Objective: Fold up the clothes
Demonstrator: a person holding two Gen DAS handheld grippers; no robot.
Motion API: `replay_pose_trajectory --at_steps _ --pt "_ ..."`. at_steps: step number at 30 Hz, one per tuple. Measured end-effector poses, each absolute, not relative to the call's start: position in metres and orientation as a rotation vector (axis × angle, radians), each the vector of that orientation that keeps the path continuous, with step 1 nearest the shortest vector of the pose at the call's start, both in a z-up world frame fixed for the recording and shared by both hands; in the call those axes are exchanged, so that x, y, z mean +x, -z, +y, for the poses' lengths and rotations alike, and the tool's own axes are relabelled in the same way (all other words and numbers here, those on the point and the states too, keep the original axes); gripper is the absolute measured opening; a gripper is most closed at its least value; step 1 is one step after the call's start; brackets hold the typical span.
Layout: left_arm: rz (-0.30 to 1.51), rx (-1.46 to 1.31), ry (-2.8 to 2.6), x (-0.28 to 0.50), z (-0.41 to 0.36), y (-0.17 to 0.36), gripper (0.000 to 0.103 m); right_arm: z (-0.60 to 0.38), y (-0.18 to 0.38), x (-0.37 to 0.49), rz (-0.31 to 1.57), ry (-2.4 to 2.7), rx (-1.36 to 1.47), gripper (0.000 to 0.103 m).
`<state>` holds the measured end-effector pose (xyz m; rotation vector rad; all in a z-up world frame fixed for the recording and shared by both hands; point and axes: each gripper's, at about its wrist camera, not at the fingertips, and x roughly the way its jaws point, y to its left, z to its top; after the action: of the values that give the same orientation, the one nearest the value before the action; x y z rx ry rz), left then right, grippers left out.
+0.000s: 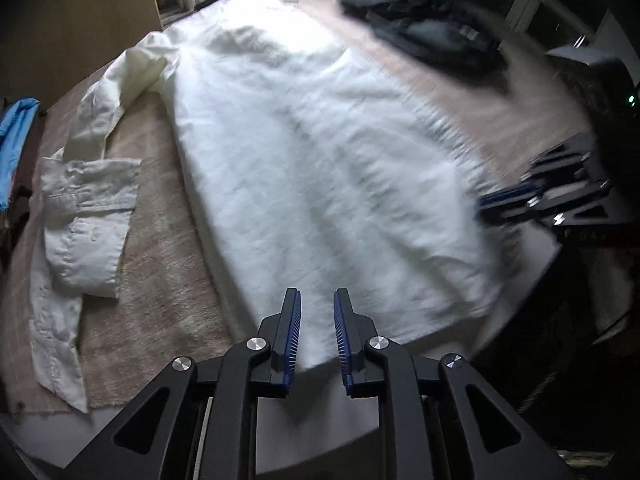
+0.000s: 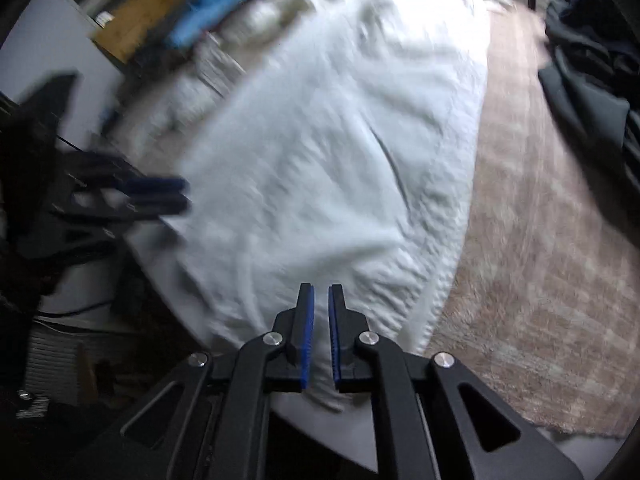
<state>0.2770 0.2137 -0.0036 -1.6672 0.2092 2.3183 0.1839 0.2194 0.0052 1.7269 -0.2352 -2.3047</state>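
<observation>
A white long-sleeved shirt [image 1: 304, 152] lies spread flat on a beige fuzzy cover [image 1: 160, 312], hem toward me; it also shows in the right wrist view [image 2: 320, 160]. One sleeve [image 1: 88, 216] lies bent at the left with its cuff folded over. My left gripper [image 1: 317, 304] is open with a small gap, just above the near hem's left part, holding nothing. My right gripper [image 2: 321, 300] is open with a narrow gap over the hem's right part, holding nothing; it shows blurred at the right of the left wrist view [image 1: 504, 200]. The left gripper shows blurred in the right wrist view [image 2: 176, 196].
A pile of dark clothes [image 1: 424, 20] lies at the far right of the cover, also in the right wrist view [image 2: 592, 80]. A blue garment [image 1: 16, 136] lies at the left edge. The table's near edge [image 1: 320, 432] is right under the grippers. Windows stand behind.
</observation>
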Motion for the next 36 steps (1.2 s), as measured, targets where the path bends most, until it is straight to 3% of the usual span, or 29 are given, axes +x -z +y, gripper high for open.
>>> replay_pose_trajectory --at_steps 5,7,10,15,21,23,24,25,28,33,35,36 --pt "0.154 -1.653 -2.312 0.288 0.221 -0.006 0.018 0.268 -0.028 0.188 -0.361 2.364 1.744 0.007" --pt "0.122 -1.59 -2.285 0.293 0.241 -0.015 0.031 0.291 -0.04 0.18 -0.471 2.376 1.692 0.01" --pt "0.125 -1.503 -2.21 0.299 0.287 -0.017 0.037 0.309 -0.041 0.145 -0.517 2.355 1.651 0.039" --pt "0.094 -1.516 -2.139 0.285 0.339 -0.004 0.04 0.311 -0.021 0.087 -0.426 2.333 1.716 0.04" --pt "0.265 -1.502 -2.098 0.296 0.373 0.007 0.045 0.319 -0.01 0.064 -0.433 2.296 1.717 0.04" --pt "0.271 -1.485 -2.106 0.296 0.372 0.006 0.042 0.319 -0.009 0.063 -0.426 2.296 1.716 0.04" --pt "0.272 -1.474 -2.115 0.296 0.371 0.005 0.034 0.321 -0.008 0.064 -0.436 2.294 1.716 0.04" --pt "0.275 -1.467 -2.125 0.296 0.37 0.005 0.018 0.323 -0.008 0.065 -0.445 2.294 1.716 0.04" --pt "0.182 -1.512 -2.114 0.29 0.353 0.005 0.0 0.328 -0.008 0.068 -0.464 2.297 1.713 0.04" --pt "0.101 -1.55 -2.123 0.29 0.34 -0.001 0.0 0.339 -0.011 0.076 -0.511 2.303 1.691 0.04" --pt "0.06 -1.543 -2.12 0.293 0.342 -0.007 0.018 0.343 -0.012 0.079 -0.529 2.302 1.685 0.04" --pt "0.093 -1.539 -2.115 0.297 0.35 -0.008 0.046 0.345 -0.013 0.081 -0.536 2.301 1.685 0.04"
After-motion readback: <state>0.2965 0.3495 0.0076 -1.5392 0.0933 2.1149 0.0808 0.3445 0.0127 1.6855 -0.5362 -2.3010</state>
